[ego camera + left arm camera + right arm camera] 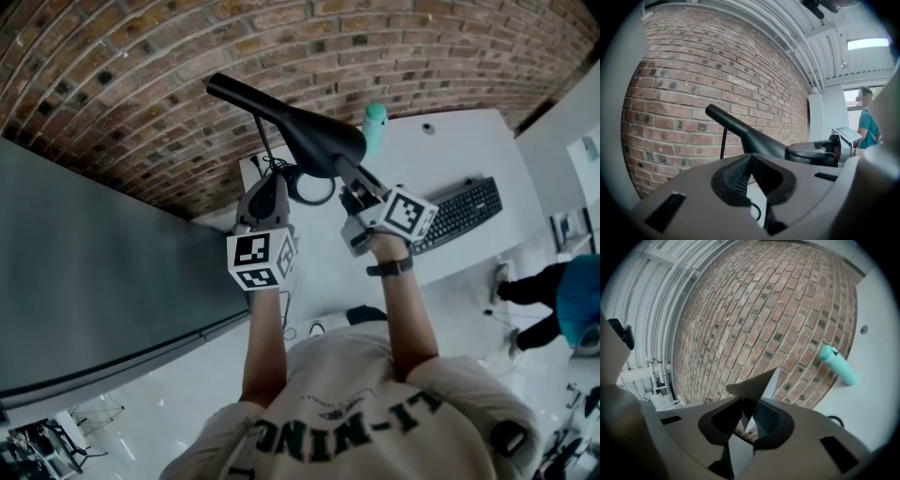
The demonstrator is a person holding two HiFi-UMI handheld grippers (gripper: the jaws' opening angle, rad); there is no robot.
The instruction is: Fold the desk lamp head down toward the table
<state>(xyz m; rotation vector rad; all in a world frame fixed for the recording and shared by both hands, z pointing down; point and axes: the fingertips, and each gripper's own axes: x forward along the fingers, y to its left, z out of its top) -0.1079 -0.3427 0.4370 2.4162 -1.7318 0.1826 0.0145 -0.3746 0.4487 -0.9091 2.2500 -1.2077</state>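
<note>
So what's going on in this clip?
A person with a gripper in each hand is working on a black desk lamp on the white table by a brick wall. The right gripper looks clamped on the near end of the lamp's head, which slants up toward the wall and is not folded down yet. The left gripper sits shut just left of it, with nothing between its jaws.

The desk lamp (309, 131) stands on the surface (441, 155) before the brick wall (141, 84); the bottle (375, 124) is just at its 3 o'clock, and the keyboard (466, 212) lies at 4 o'clock.
</note>
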